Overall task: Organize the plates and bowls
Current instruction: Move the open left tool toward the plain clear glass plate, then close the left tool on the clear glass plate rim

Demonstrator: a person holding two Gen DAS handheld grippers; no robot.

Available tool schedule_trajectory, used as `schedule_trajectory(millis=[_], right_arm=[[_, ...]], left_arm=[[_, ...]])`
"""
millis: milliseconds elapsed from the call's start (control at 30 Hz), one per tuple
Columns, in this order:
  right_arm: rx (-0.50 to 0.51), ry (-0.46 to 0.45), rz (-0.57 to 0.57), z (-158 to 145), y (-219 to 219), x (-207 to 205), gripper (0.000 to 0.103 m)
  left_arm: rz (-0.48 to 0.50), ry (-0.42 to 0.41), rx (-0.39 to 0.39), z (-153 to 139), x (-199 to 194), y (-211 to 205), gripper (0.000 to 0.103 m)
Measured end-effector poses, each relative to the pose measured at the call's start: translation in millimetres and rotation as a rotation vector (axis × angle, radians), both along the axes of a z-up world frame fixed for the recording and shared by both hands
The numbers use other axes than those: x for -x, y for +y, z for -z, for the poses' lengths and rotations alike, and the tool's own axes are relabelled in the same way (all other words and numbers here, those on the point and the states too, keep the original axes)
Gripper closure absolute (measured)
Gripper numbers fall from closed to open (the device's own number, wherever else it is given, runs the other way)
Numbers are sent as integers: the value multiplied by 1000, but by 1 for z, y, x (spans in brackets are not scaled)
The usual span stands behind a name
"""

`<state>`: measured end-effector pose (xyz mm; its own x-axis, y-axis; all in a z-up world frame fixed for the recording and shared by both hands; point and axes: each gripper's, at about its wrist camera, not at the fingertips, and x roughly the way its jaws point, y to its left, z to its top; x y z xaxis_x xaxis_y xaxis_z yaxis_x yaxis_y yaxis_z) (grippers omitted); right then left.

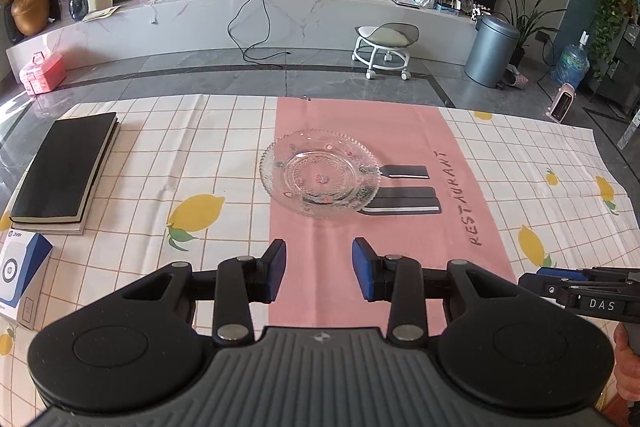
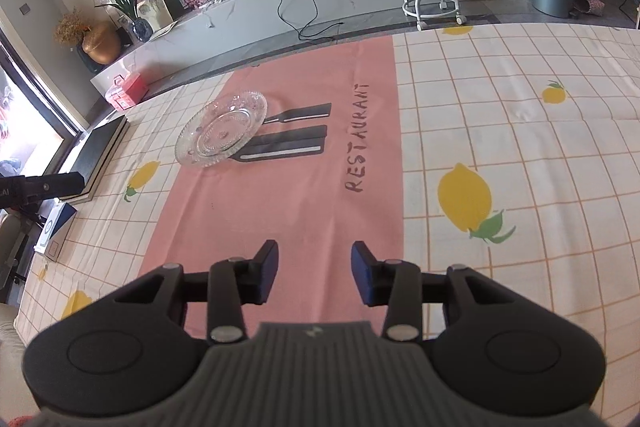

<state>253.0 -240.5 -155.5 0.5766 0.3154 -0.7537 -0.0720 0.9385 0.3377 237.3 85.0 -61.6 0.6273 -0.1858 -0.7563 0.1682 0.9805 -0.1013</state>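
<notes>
Both my tools hang spread and empty: left tool (image 1: 319, 269), right tool (image 2: 314, 273). The clear glass plate with the beaded rim (image 1: 320, 178) lies on the pink strip of the lemon-print cloth (image 1: 540, 155) covering the desk, well ahead of both. My worry: glass is slick, the rim sits low, a shallow pinch could skid it or drag the cloth.

Clear glass plate (image 1: 320, 175), round, with a beaded scalloped rim, pressed concentric pattern in the well and small coloured flower motifs scattered over it. Lies flat and upright on the pink placemat (image 1: 340, 239) atop the lemon-print checked cloth on the surface (image 1: 180, 147), empty, partly covering the handle ends of the printed cutlery (image 1: 404, 205), left of the word RESTAURANT
</notes>
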Motion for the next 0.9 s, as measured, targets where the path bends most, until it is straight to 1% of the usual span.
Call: schedule_trajectory(millis=[133, 200, 267, 333, 433, 567, 667, 800, 833, 867, 900], right_arm=[[-8, -3, -4, 7, 12, -22, 63], [-25, -10, -3, 11, 16, -32, 63], [-44, -12, -2, 15, 21, -44, 63], [-70, -20, 2, 20, 23, -54, 63], [-112, -23, 14, 28, 27, -70, 63], [-159, -22, 25, 40, 32, -94, 64], [-217, -18, 40, 50, 35, -114, 68], [-312, -2, 54, 62, 37, -142, 77], [-329, 3, 55, 64, 38, -147, 78], [-345, 11, 58, 67, 38, -154, 80], [-361, 15, 59, 70, 39, -159, 84]], left_arm=[[-31, -12, 68, 14, -18, 21, 61], [-42, -20, 98, 20, -25, 28, 59], [-54, -30, 113, 26, -33, 33, 54], [-70, -41, 131, 32, -41, 37, 52], [-83, -45, 177, 42, -57, 41, 50], [-84, -42, 203, 56, -79, 42, 50], [-104, -29, 227, 69, -95, 46, 50], [-145, -10, 290, 91, -113, 57, 50], [-154, -7, 303, 95, -116, 59, 51], [-167, -5, 316, 100, -119, 62, 54], [-180, -9, 338, 104, -121, 64, 55]])
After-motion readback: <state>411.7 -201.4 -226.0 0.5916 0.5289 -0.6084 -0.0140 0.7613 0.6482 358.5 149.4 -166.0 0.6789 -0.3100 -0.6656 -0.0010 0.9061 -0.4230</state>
